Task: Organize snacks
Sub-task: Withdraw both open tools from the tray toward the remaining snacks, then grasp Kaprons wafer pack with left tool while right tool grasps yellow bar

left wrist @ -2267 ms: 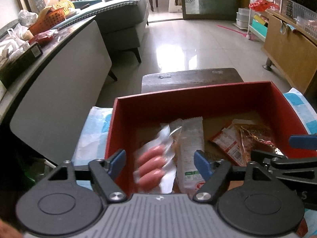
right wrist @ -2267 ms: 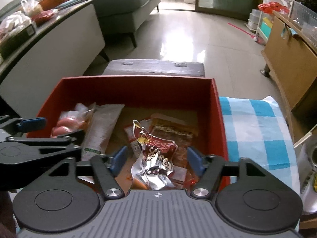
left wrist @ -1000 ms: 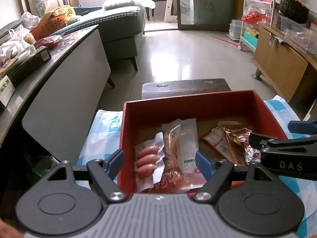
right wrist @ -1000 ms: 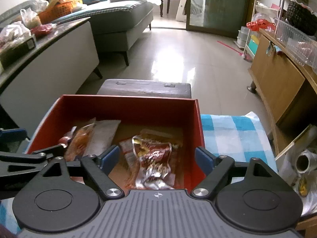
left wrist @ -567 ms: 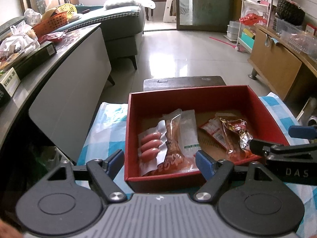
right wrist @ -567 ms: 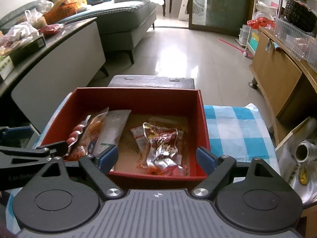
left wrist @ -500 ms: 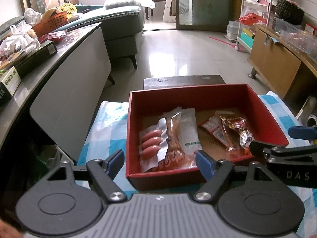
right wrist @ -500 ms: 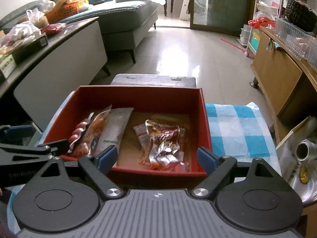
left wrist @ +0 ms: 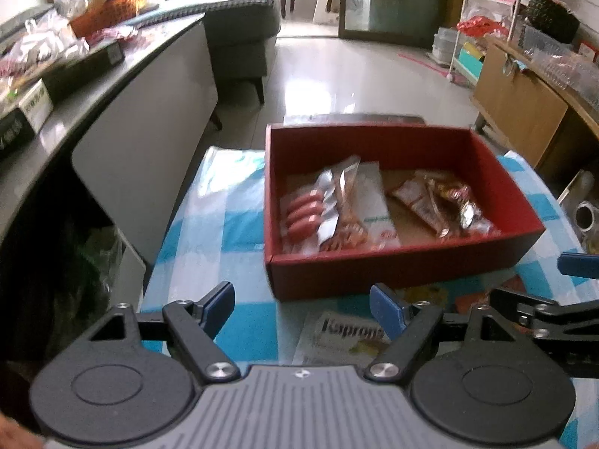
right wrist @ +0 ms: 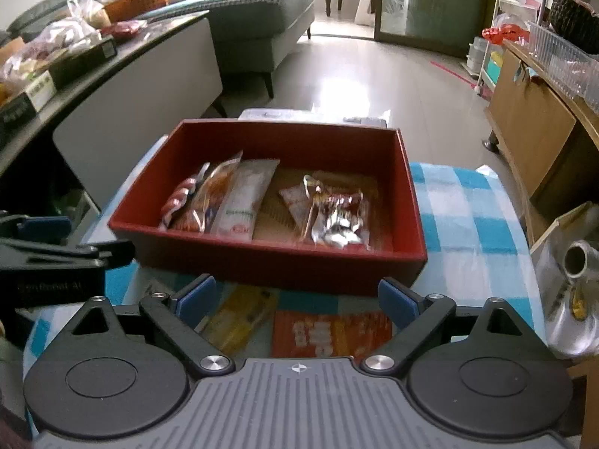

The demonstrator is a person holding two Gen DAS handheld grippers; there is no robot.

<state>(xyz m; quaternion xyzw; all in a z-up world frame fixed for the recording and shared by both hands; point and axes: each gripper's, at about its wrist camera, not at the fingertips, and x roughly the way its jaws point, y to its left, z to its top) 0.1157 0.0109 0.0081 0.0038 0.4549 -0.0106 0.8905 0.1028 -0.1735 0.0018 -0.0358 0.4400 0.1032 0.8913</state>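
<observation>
Snacks are shown in a red box (right wrist: 239,258), a shallow cardboard rectangle with matte walls, set on a blue-and-white checked cloth (right wrist: 464,205). On the box's left side a clear pack of sausages (left wrist: 303,213), an orange pouch (right wrist: 209,198) and a flat white packet (right wrist: 247,202) are laid side by side; on its right, a crinkled foil wrapper (right wrist: 337,213) is seen over flat red-printed sachets. Outside the box, just before its near wall, a yellow packet (right wrist: 239,318), a red packet (right wrist: 329,333) and a white printed packet (left wrist: 348,333) are left on the cloth. The left gripper (left wrist: 301,305) is held part-open and empty. The right gripper (right wrist: 295,297) is seen with jaws opening wide, nothing gripped, above the yellow and red packets.
</observation>
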